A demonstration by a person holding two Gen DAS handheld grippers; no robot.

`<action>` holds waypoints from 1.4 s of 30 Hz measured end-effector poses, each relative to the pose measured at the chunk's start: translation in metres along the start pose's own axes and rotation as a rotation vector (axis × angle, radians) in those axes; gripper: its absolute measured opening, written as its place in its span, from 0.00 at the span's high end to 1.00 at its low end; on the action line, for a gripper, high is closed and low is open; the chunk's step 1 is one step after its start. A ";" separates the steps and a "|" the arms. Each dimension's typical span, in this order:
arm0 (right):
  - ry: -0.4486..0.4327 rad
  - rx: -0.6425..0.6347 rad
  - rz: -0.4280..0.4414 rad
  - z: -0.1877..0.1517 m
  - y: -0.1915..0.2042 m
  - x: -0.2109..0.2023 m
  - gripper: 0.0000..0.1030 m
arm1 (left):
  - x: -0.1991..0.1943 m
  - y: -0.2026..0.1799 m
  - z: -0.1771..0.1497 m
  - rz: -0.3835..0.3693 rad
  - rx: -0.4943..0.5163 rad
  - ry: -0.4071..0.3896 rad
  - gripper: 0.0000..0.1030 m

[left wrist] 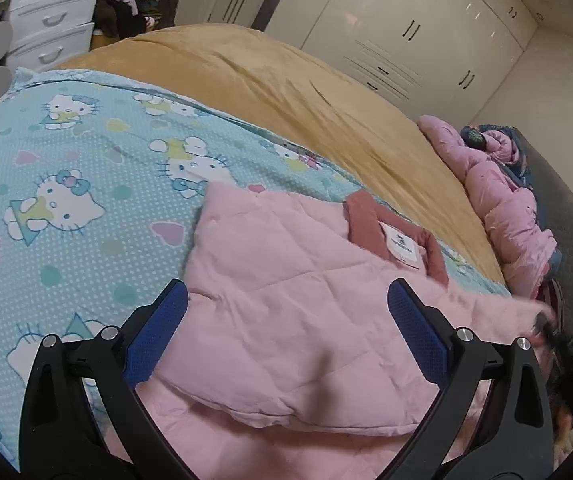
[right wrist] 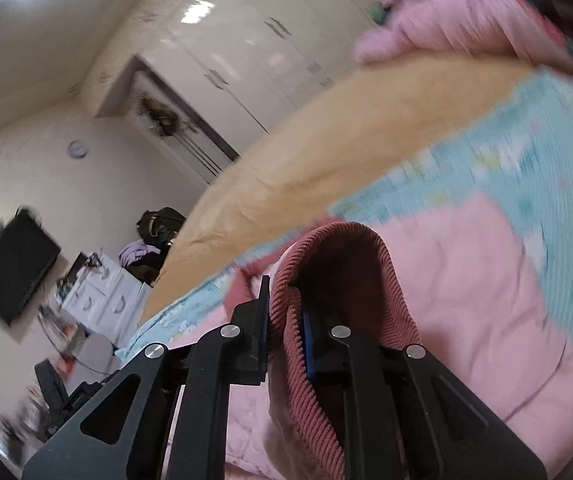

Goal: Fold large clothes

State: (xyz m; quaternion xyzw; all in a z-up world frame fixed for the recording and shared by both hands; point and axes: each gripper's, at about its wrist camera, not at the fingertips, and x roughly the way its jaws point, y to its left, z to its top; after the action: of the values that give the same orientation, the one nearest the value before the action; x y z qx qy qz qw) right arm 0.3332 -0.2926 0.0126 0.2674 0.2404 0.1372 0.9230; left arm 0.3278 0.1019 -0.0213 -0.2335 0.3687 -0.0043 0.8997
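Pink quilted jacket (left wrist: 286, 300) lies on the cartoon-print sheet (left wrist: 66, 160), at the near right part of the bed, with a tan blanket (left wrist: 286, 92) spread beyond it toward the far side. In the left wrist view one side panel or sleeve is already laid across the body, its free edge near the camera; the darker ribbed collar (left wrist: 366, 216) with a white label (left wrist: 400, 242) sits at the far right end. Left gripper (left wrist: 286, 332) hovers low over the jacket, jaws spread wide, nothing between the blue pads (left wrist: 154, 340); whether it touches the fabric, cannot tell. Right gripper (right wrist: 286, 320) is clamped on a ribbed cuff (right wrist: 326, 280), the knit looped over and around its right finger, held clear of the jacket body. That view is motion-blurred, so the arm seems to be mid-swing. Judged step: folding the second sleeve in over the body. Next move calls for carrying the cuff across toward the jacket's middle, laying it flat, and letting go only once the sleeve lies without twist; left gripper looks placed to pin the folded panel. More pink bedding (left wrist: 506, 208) is heaped at the far right, well apart.
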 end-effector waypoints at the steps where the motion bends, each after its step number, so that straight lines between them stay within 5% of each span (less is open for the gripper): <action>1: -0.021 -0.035 -0.006 0.003 0.007 -0.005 0.89 | 0.001 -0.002 -0.001 -0.008 0.002 0.001 0.09; 6: -0.137 -0.134 -0.082 0.010 0.017 -0.021 0.89 | 0.018 -0.023 -0.012 -0.044 0.065 0.047 0.09; 16: -0.078 -0.053 -0.089 0.003 -0.014 -0.001 0.89 | 0.038 -0.052 -0.031 -0.058 0.159 0.102 0.09; 22: -0.039 -0.016 -0.112 -0.003 -0.024 0.005 0.89 | 0.046 -0.066 -0.039 -0.068 0.205 0.135 0.30; 31: 0.028 0.013 -0.173 -0.012 -0.031 0.015 0.88 | 0.071 -0.070 -0.053 0.009 0.255 0.204 0.31; 42: 0.000 0.007 -0.268 -0.009 -0.028 0.001 0.61 | 0.078 -0.067 -0.057 0.024 0.265 0.220 0.31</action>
State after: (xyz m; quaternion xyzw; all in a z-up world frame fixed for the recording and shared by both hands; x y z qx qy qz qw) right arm 0.3328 -0.3107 -0.0103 0.2363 0.2746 0.0120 0.9320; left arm 0.3578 0.0044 -0.0801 -0.1066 0.4640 -0.0675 0.8768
